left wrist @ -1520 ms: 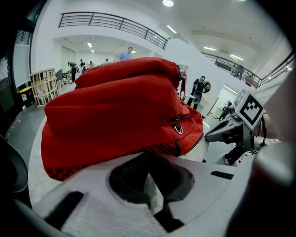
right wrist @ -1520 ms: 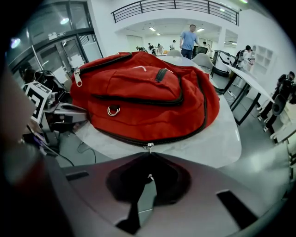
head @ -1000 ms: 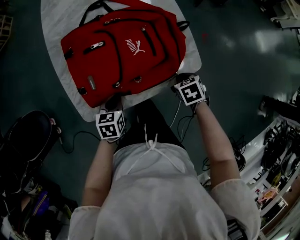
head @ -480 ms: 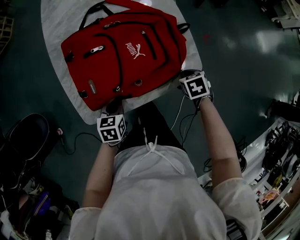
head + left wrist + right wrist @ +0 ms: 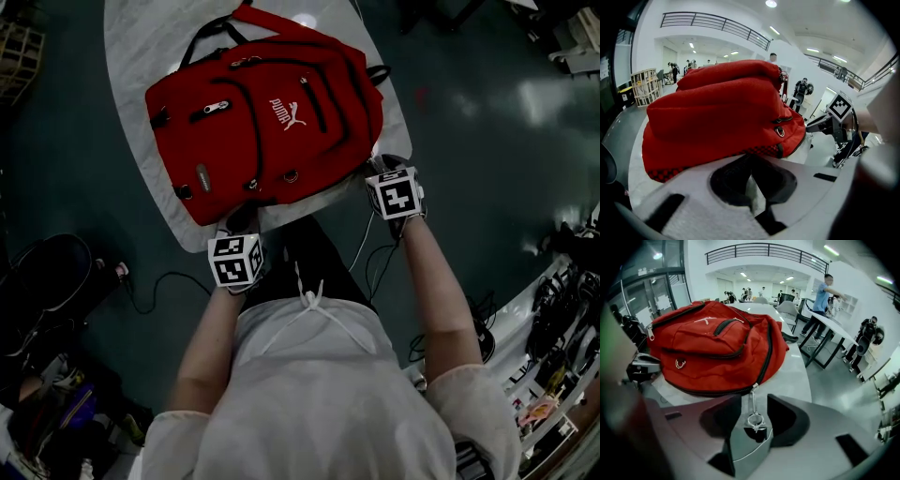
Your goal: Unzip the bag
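We find the red backpack lying flat on a white table in the upper centre of the head view, with its white logo facing up. Both grippers stand at its near edge.

Left gripper: it sits at the lower left of the bag in the head view. In the left gripper view its two dark pads are drawn together, and the tips meet right at the bag's black-and-red checkered hem. As far as we can judge, they are pinching that hem. A pale wedge of table shows below the tips.

Right gripper: it sits at the bag's lower right corner in the head view. In the right gripper view its jaws stand apart. The metal zip pull hangs down between them from the black zipper track, and the ring at its end lies in the gap. Neither pad touches the pull.

The main zipper runs closed along the bag's edge. The front pocket zippers are also closed.
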The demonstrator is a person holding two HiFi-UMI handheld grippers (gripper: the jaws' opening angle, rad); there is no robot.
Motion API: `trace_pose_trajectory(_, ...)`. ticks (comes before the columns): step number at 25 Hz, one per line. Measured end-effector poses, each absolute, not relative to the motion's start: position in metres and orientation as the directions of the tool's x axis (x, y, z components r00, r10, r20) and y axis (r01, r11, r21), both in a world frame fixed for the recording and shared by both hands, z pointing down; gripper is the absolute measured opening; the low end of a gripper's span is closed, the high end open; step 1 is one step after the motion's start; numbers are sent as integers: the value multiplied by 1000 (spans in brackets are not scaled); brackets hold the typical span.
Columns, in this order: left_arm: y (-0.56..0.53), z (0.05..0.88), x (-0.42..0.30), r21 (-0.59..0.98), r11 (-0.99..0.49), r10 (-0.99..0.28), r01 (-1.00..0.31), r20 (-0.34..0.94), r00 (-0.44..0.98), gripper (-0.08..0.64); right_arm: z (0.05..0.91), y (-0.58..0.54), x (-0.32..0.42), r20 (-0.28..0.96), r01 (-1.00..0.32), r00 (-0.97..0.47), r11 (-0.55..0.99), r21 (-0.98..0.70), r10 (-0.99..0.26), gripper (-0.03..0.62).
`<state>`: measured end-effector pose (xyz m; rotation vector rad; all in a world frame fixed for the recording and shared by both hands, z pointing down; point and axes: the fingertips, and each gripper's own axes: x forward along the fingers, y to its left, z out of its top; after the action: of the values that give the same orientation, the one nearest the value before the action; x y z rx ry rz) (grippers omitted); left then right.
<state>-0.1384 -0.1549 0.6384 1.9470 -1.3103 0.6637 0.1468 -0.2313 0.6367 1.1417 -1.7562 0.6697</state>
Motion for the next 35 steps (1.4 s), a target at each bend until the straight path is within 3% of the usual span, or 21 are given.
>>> trace_pose_trajectory(7, -149, 602, -130, 321, -264, -648, -909, 639, 414, 20, 581, -221, 106, 817, -906, -223, 422, 27, -531, 150)
trace_pose_trajectory(13, -152, 525, -125, 303, -312, -765, -901, 483, 427, 20, 520, -206, 56, 715, -886, -321, 464, 5, -621, 46)
trace_pose_trajectory(17, -157, 459, -120, 279, -351, -831, -894, 348, 434, 20, 473, -197, 32, 621, -879, -377, 477, -5, -688, 37)
trace_pose_trajectory(23, -162, 384, -116, 170, -373, -875, -912, 262, 407, 20, 406, -193, 10, 460, -868, -445, 497, -10, -768, 31)
trace_pose_trajectory(30, -164, 307, -120, 81, -351, -931, -933, 76, 357, 20, 350, -193, -8, 294, -829, -537, 559, -11, -791, 26)
trace_pose_trajectory(35, -162, 280, -114, 40, -326, -945, -944, 21, 327, 20, 330, -195, -5, 243, -816, -558, 578, 11, -793, 26)
